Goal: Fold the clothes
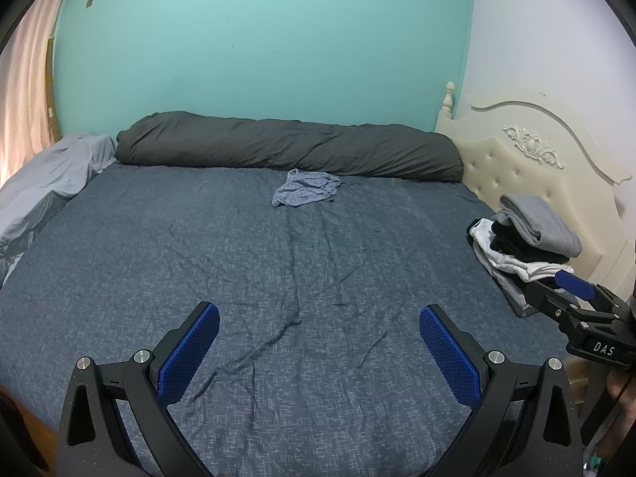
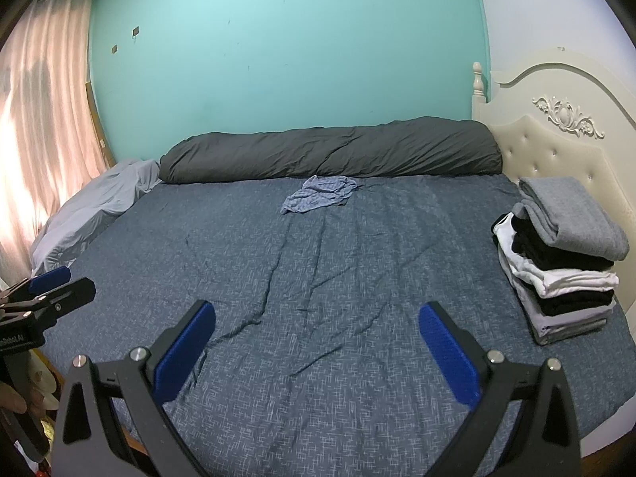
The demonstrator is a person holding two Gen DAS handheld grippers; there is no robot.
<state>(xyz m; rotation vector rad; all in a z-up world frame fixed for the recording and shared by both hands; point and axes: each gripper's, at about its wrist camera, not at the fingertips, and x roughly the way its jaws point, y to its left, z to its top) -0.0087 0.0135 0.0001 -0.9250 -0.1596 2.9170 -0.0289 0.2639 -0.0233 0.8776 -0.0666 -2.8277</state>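
Left wrist view shows the left gripper point(image 1: 318, 351) with its blue-padded fingers point(image 1: 190, 357) spread wide and holding nothing, hovering over the near part of the bed point(image 1: 159, 278). The right gripper point(image 2: 318, 351) is likewise spread wide and empty above the blue-grey sheet. Well beyond both, near the far edge of the mattress, a crumpled light blue garment point(image 1: 306, 187) lies unfolded, just in front of a long dark grey rolled duvet point(image 1: 290, 145) set against the teal wall point(image 1: 258, 39). At the right side, beside the cream headboard point(image 2: 556, 147), stands a stack of folded clothes point(image 2: 564, 266), a grey piece on top. A pale grey pillow point(image 2: 99, 198) lies at the far left corner.
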